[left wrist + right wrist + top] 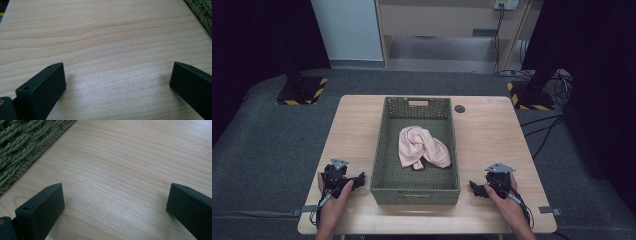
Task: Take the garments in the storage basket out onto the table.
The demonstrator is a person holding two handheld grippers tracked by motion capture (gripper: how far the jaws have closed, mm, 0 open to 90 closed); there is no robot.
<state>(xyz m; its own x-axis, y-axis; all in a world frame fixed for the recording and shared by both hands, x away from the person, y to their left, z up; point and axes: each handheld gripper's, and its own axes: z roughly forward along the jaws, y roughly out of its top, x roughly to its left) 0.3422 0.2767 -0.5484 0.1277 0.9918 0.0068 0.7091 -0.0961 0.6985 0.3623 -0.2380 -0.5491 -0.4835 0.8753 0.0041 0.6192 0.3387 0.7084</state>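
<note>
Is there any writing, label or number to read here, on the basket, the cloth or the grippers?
None can be read: the basket, the pink cloth, the table and both hand-held grippers, left and right, bear no writing. The yellow-black stripes on the stand bases are warning marks, not text.

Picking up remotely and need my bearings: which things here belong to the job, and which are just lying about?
In the job:
pink cloth, crumpled inside the green woven basket
left gripper and right gripper, both open, resting on the table beside the basket

Lying about:
small dark disc near the table's far edge
</note>
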